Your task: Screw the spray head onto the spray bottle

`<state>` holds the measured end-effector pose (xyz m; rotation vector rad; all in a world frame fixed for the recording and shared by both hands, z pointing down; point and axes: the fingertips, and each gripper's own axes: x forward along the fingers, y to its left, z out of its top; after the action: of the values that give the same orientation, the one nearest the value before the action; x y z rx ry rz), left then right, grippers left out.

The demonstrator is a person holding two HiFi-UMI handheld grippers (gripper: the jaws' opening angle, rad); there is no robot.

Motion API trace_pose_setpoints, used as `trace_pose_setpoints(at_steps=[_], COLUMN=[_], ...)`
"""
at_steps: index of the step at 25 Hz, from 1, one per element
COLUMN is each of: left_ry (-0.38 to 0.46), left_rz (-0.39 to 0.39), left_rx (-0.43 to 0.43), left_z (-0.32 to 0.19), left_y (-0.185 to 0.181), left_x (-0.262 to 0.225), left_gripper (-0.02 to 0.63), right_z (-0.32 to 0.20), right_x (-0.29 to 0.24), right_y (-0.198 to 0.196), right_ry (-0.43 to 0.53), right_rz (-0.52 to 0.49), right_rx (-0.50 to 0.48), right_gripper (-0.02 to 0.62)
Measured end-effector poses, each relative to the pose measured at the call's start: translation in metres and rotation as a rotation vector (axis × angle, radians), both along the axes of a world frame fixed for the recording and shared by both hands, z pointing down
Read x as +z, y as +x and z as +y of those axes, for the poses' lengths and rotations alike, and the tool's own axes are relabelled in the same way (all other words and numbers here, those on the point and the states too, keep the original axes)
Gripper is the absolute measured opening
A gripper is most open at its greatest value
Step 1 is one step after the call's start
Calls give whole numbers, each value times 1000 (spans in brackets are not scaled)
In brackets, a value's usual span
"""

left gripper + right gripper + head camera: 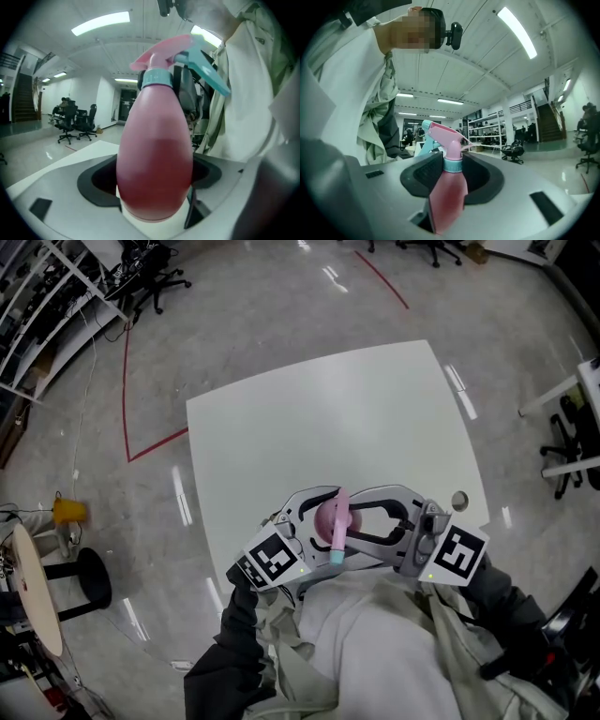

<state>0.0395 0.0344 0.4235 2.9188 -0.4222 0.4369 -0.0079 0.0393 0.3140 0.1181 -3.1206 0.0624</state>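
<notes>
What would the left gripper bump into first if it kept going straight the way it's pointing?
The left gripper clamps the pink spray bottle, so that rides along. Beyond it, the first thing looks to be the right gripper, facing it and gripping the bottle near its teal collar, though depth is unclear.

The bottle (154, 159) is smooth pink plastic, translucent and softly glossy, and its spray head (161, 54) is opaque pink plastic of a duller sheen with a teal plastic collar (154, 78) and trigger (209, 71). The left gripper (314, 517) and right gripper (364, 521) have matt grey moulded plastic shells with black matt hollows. In the head view the table (328, 418) top is smooth, matt white, the floor (253, 315) at 12 o'clock polished and mirror-glossy with streaks of reflected light, and the jacket (375, 652) at 6 o'clock soft, creased pale cloth, with a dark, duller sleeve (220, 667) at 7 o'clock.
</notes>
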Motion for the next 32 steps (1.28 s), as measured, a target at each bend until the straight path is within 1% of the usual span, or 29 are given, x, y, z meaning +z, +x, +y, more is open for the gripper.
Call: trace_pose_setpoints(at_steps=[2,4,6,7,9,10,12,13,14,16,17,19,21,22,23,25,27,28,29,31,32], left_ry=[18,33,40,41,27,10,-4,5,15,4,-14,-53,-85,-94,-95,-80,-60,-50,-39,-18,-10], left_rz=[48,95,120,121,105,85,17,-15,-33,-24,-3,64,139,161,168,150,130,124,120,111,105], left_rx=[-79,-135,-162,-169,-181,-184,-198,-226,-273,-409,-484,-615,-708,-749,-791,-869,-914,-928,-943,-989,-1012], left_z=[-8,-12,-14,-15,-18,-18,-17,-18,-21,-29,-33,-37,-37,-37,-38,-43,-48,-51,-54,-59,-61], left_y=[-4,-9,-10,-10,-10,-10,-12,-17,-23,-43,-54,-70,-80,-84,-88,-97,-101,-101,-102,-108,-111], left_x=[-2,-6,-5,-1,11,21,42,52,60,73,78,83,85,87,90,95,97,96,96,94,94], left_gripper=[436,436,436,436,436,436,445,445,445,445,444,443,442,442,435,327,274,251,227,93,21], right_z=[-9,-14,-17,-17,-17,-17,-18,-21,-25,-42,-54,-80,-102,-112,-119,-129,-132,-133,-134,-138,-142], right_x=[-1,-2,0,3,10,13,14,15,18,34,45,74,106,120,132,152,162,163,162,159,159], right_y=[4,7,7,7,5,5,8,11,13,17,19,22,23,24,24,23,20,18,18,21,25], right_ry=[-11,-27,-37,-34,-14,-7,-2,6,19,56,77,123,172,197,223,280,326,329,311,240,205], right_rz=[-35,-70,-86,-84,-68,-66,-80,-87,-85,-58,-36,25,90,114,135,171,182,164,129,49,26], right_rx=[75,131,154,153,149,151,165,181,207,286,340,461,581,636,689,768,797,805,815,843,859], right_gripper=[118,118,118,118,118,118,118,118,118,118,118,118,118,118,118,118,118,118,118,118,118])
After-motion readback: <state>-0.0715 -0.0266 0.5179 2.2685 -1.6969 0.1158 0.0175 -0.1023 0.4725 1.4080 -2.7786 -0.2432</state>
